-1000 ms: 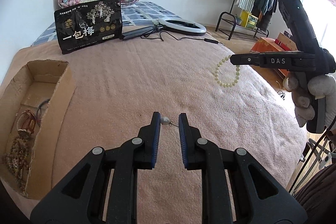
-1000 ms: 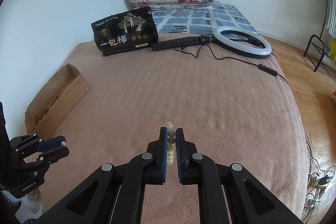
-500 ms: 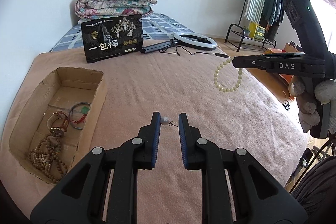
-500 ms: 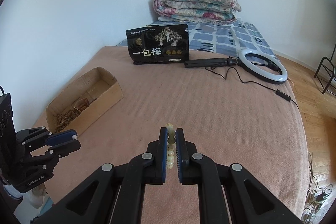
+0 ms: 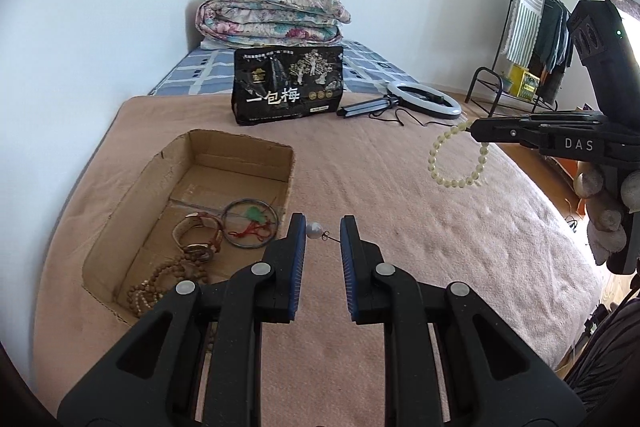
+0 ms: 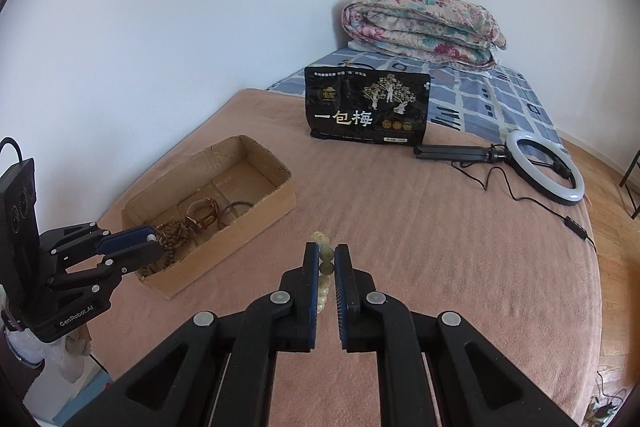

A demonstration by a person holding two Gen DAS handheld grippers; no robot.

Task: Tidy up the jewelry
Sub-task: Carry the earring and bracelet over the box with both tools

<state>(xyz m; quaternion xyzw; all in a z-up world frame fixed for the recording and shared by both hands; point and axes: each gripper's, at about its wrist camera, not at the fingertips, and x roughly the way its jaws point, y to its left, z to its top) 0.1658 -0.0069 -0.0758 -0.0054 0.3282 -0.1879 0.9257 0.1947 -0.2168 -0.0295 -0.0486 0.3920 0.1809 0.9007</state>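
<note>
1. Left gripper (image 5: pixel 322 231) set narrow, pinching a pearl stud earring (image 5: pixel 314 230) end to end: pearl against the left pad, thin post toward the right pad.
2. Earring held in the air just right of the cardboard box (image 5: pixel 132 187), not yet over its opening.
3. Probably very light, hard and tiny; pearl round and slick, post thin and easily bent. Best held as now, across pearl and post tip, with gentle pressure; likely to roll or pop out if the pads shift.
4. Right gripper (image 6: pixel 326 259) nearly closed on a pale bead bracelet (image 5: pixel 456 159), clamping a few beads at the top of the loop.
5. Bracelet hanging free as a loose ring over the pink blanket (image 5: pixel 420 227), well right of the box.
6. Beads look smooth and hard, the string limp, so likely to swing. Grip on the strand, not a single bead, seems safest.
7. Already in the box: wooden bead strand (image 5: pixel 168 283), watch (image 5: pixel 198 235), dark bangle with green charm (image 5: pixel 250 223).
8. Judged next: both pieces to be lowered into the box.
</note>
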